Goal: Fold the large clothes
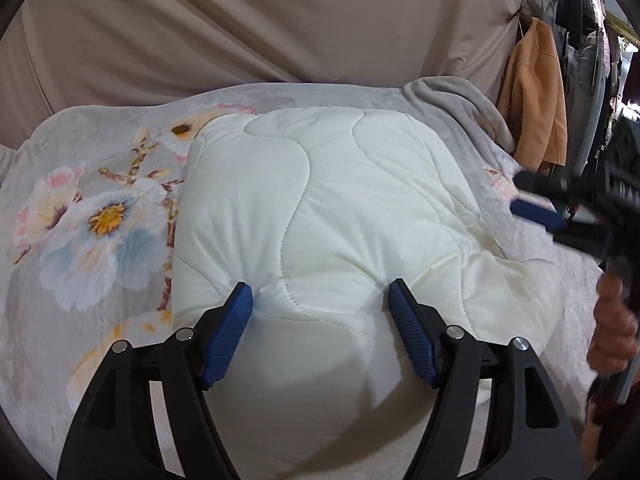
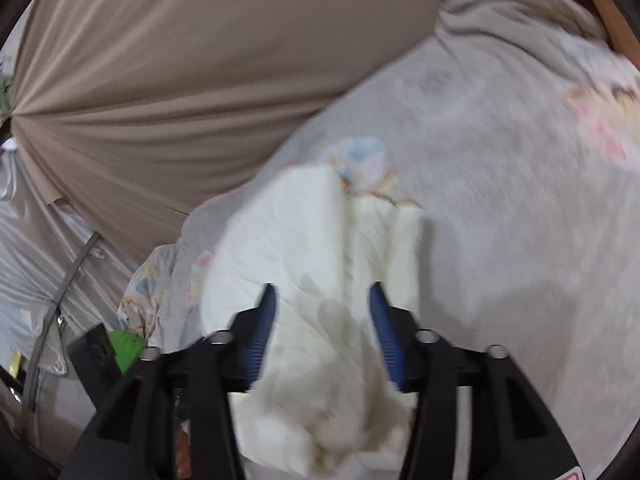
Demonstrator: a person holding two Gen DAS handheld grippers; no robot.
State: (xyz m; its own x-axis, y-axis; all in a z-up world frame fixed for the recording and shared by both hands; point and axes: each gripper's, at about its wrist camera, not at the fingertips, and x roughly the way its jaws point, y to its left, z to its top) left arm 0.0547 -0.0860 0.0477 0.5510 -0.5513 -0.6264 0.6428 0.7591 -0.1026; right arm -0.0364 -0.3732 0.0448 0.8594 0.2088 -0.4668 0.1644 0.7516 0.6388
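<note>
Partly blurred, white quilt (image 2: 312,248) between right gripper (image 2: 322,292) pads, contact unclear.

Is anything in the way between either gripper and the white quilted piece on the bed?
Nothing visible. The left gripper already has its pads pressed into the near edge of the white quilted piece. The right gripper sits over a bunched end of it, jaws apart, on the floral bedspread.

Nothing readable here tbh, just some blurry raised letters on the right tool (image 1: 534,208), can't make them out.
</note>
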